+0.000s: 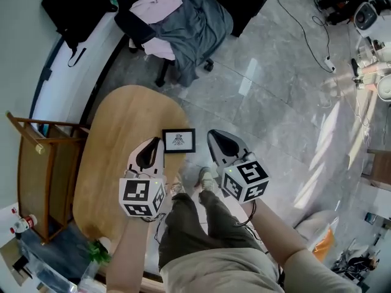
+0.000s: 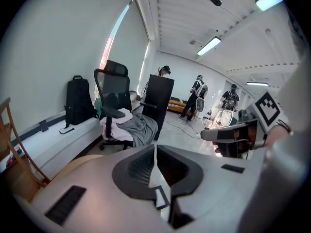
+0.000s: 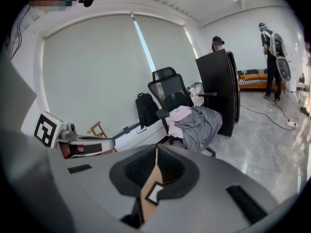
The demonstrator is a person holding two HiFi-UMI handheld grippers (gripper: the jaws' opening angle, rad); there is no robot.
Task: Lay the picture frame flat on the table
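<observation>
Head view: oval light-wood tabletop, marble-tile floor to its right. Small black picture frame with white mat and dark print sits at the tabletop's right edge, print facing up; it reads as lying flat, far right corner at or just past the rim.

Left gripper over the tabletop, just left of and nearer than the frame, apart from it. Right gripper just right of the frame, over the floor beyond the edge. Frame lies between the two, touched by neither.

Left gripper view: jaws drawn together to a thin slit, nothing held. A corner of the frame shows low through the slit.

Right gripper view: jaws likewise closed to a narrow slit, empty. Wood surface and a frame corner visible through it.

Surroundings: black office chair draped with grey and pink clothes beyond the far end of the tabletop; black backpack on the window ledge; wooden chair on the tabletop's left side. The wearer's olive trousers and shoes show below the grippers. Several people stand at the far end of the room
</observation>
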